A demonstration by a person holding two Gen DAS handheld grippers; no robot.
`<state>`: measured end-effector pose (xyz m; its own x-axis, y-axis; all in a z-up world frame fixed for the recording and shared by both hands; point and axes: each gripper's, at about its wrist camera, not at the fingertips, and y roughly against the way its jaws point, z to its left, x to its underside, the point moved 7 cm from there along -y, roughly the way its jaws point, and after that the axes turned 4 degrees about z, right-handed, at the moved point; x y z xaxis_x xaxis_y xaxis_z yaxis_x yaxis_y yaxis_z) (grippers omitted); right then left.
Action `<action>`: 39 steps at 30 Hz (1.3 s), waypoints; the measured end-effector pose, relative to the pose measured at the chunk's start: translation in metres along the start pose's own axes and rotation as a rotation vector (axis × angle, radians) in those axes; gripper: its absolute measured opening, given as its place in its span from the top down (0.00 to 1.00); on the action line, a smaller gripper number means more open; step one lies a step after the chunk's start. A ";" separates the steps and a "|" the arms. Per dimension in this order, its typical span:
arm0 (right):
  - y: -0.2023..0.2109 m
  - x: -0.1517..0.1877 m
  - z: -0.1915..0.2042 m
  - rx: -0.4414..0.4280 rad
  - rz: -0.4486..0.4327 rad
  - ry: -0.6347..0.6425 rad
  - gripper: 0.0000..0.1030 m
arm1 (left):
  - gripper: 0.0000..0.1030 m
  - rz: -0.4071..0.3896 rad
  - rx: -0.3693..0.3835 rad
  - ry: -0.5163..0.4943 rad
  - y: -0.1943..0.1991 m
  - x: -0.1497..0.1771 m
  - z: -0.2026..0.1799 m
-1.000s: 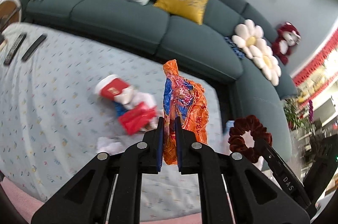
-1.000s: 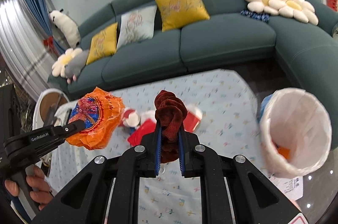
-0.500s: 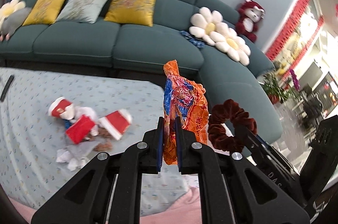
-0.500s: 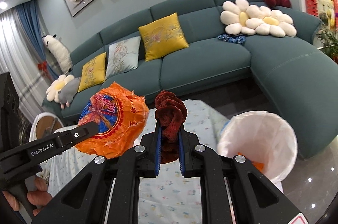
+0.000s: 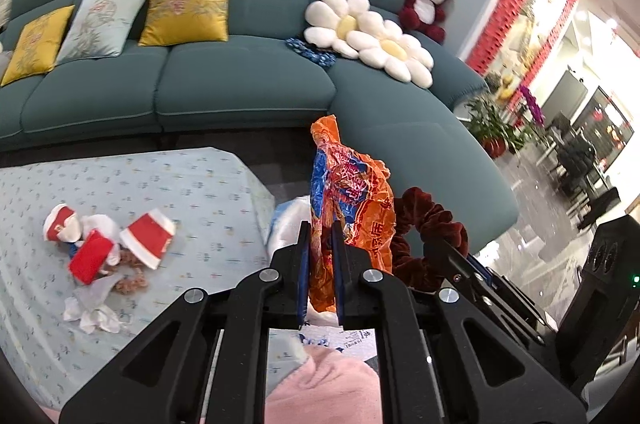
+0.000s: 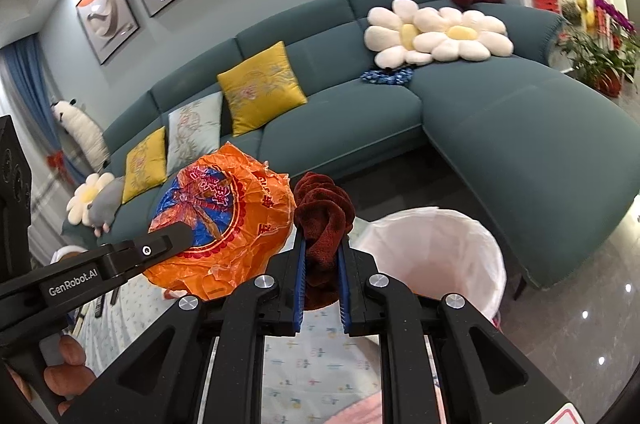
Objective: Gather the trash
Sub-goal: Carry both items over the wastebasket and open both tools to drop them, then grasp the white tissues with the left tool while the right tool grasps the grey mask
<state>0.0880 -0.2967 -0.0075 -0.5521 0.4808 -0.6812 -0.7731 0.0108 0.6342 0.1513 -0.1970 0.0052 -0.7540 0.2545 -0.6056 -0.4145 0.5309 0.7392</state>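
**A:** quick status check, what's being held where?

**B:** The crumpled orange and blue plastic snack wrapper (image 5: 352, 199) is pinched upright between the blue-padded fingers of the left gripper (image 5: 321, 264), which are closed tight on its lower part. The dark red velvet scrunchie (image 6: 324, 220) is clamped the same way in the right gripper (image 6: 322, 276), bunched up above the fingertips. The two are held side by side, wrapper on the left, scrunchie on the right, nearly touching.

**A:** and the bin?

**B:** The round bin lined with a white plastic bag (image 6: 436, 256) is seen just right of and beyond the scrunchie, on the floor at the table's right end. Whether either item is actually over the opening can't be told.

**A:** anything left on the table?

**B:** Yep. On the table covered with a pale blue patterned cloth (image 5: 180, 183), a heap is seen off to the left: red and white paper cups (image 5: 146, 238), a flattened red carton (image 5: 89, 256), crumpled white tissue (image 5: 94, 312) nearest. The teal sectional sofa (image 5: 240, 87) is seen at the far side.
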 end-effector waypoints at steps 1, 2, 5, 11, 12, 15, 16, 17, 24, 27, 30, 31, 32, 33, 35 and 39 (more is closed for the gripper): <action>0.000 0.000 -0.005 0.004 0.001 -0.006 0.88 | 0.91 0.005 0.002 -0.007 -0.004 0.000 -0.005; -0.001 0.001 -0.013 0.011 0.002 -0.015 0.88 | 0.91 0.009 0.006 -0.013 -0.007 0.001 -0.009; -0.004 0.002 -0.028 0.025 0.008 -0.036 0.88 | 0.91 0.028 0.016 -0.035 -0.019 0.003 -0.022; -0.014 0.004 -0.057 0.047 0.025 -0.072 0.88 | 0.91 0.061 0.038 -0.067 -0.042 0.007 -0.043; -0.015 0.004 -0.060 0.049 0.028 -0.076 0.88 | 0.91 0.066 0.040 -0.068 -0.045 0.007 -0.045; -0.020 0.005 -0.070 0.054 0.035 -0.088 0.88 | 0.91 0.078 0.042 -0.074 -0.054 0.007 -0.050; -0.021 0.006 -0.072 0.056 0.037 -0.091 0.88 | 0.91 0.081 0.042 -0.077 -0.057 0.007 -0.051; -0.023 0.006 -0.074 0.058 0.039 -0.094 0.88 | 0.91 0.085 0.041 -0.078 -0.059 0.007 -0.053; -0.030 0.009 -0.082 0.069 0.045 -0.105 0.87 | 0.90 0.103 0.035 -0.076 -0.074 0.007 -0.055; -0.036 0.009 -0.087 0.082 0.053 -0.111 0.85 | 0.89 0.111 0.034 -0.056 -0.080 0.005 -0.054; -0.047 0.012 -0.089 0.080 0.075 -0.120 0.81 | 0.79 0.119 0.019 -0.028 -0.088 0.004 -0.045; -0.050 0.013 -0.090 0.084 0.084 -0.118 0.80 | 0.74 0.119 0.012 -0.021 -0.090 0.004 -0.043; -0.054 0.014 -0.091 0.091 0.094 -0.115 0.80 | 0.63 0.119 0.004 -0.013 -0.091 0.004 -0.040; -0.055 0.014 -0.090 0.094 0.097 -0.114 0.79 | 0.58 0.117 -0.004 -0.006 -0.091 0.004 -0.036; -0.055 0.015 -0.089 0.098 0.093 -0.110 0.72 | 0.53 0.105 -0.026 0.000 -0.089 0.005 -0.029; -0.053 0.014 -0.082 0.098 0.089 -0.097 0.69 | 0.52 0.103 -0.038 0.020 -0.086 0.005 -0.017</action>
<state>0.0958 -0.3623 -0.0809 -0.5808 0.5663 -0.5848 -0.6856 0.0471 0.7265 0.1742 -0.2553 -0.0566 -0.8034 0.2898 -0.5202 -0.3532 0.4714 0.8081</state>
